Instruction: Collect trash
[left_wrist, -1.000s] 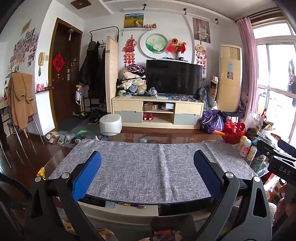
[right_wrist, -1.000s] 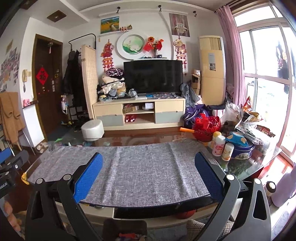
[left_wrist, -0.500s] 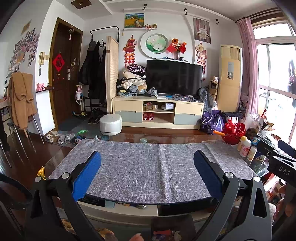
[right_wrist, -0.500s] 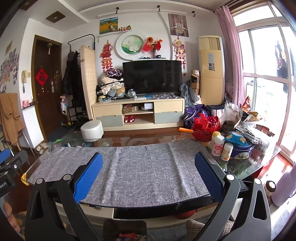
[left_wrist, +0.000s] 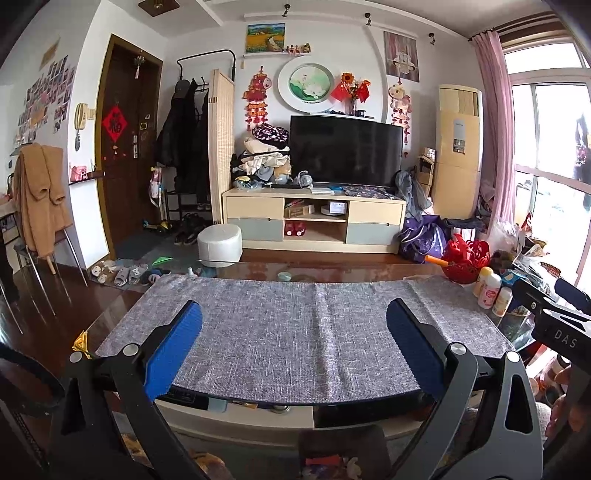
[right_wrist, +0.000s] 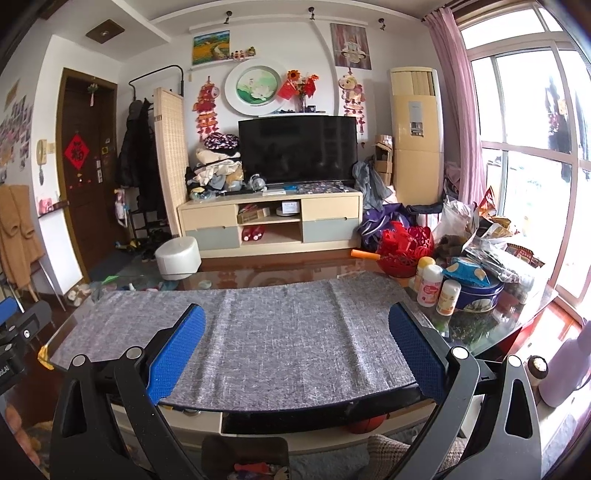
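My left gripper (left_wrist: 294, 343) is open and empty, held over the near edge of a grey cloth (left_wrist: 295, 332) on a glass table. My right gripper (right_wrist: 297, 347) is open and empty over the same cloth (right_wrist: 266, 328). No loose trash lies on the cloth. Crumpled snack bags and wrappers (right_wrist: 491, 236) are piled at the table's right end, right of and beyond my right gripper. A small gold wrapper (left_wrist: 79, 341) sits at the table's left corner, left of my left gripper. The right gripper's body shows at the right edge of the left wrist view (left_wrist: 554, 317).
Three small bottles (right_wrist: 434, 284), a blue tin (right_wrist: 476, 291) and a red basket (right_wrist: 404, 247) crowd the table's right end. A pink flask (right_wrist: 569, 365) stands lower right. A white stool (right_wrist: 177, 256) and a TV cabinet (right_wrist: 269, 225) stand beyond the table.
The right wrist view has shifted slightly left; the bottles and tin sit a little further left in it. The left gripper has barely moved. Both stay open.
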